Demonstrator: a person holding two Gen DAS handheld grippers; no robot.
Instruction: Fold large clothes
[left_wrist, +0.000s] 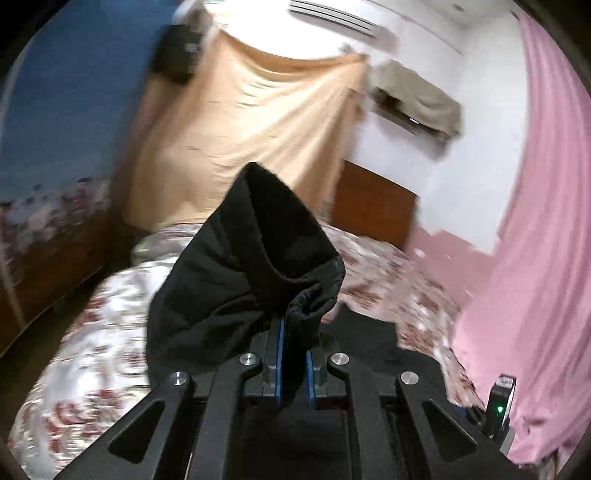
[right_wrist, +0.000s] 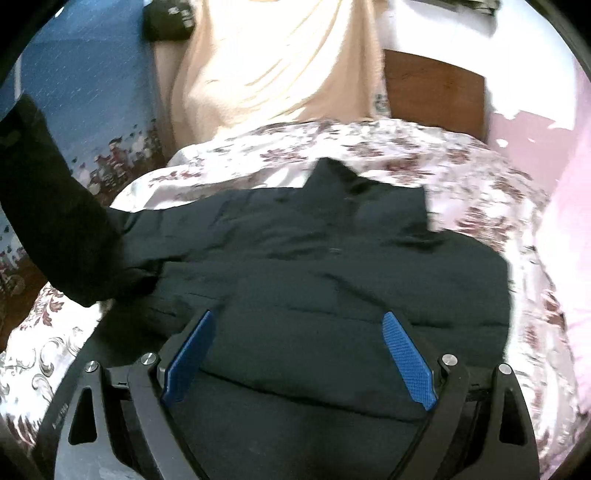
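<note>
A large black padded jacket (right_wrist: 332, 258) lies spread on the floral bedspread (right_wrist: 461, 177). My left gripper (left_wrist: 294, 332) is shut on the jacket's black sleeve cuff (left_wrist: 251, 266) and holds it lifted above the bed, the cuff opening facing the camera. In the right wrist view the lifted sleeve (right_wrist: 55, 221) rises off to the left. My right gripper (right_wrist: 297, 325) is open and empty, its blue pads (right_wrist: 406, 362) spread wide just above the jacket's body near its lower part.
A peach cloth (left_wrist: 251, 122) hangs behind the bed next to a wooden headboard (left_wrist: 373, 206). A pink curtain (left_wrist: 546, 221) hangs at the right. A blue wall with a pattern (right_wrist: 92, 92) and dark wood furniture stand at the left.
</note>
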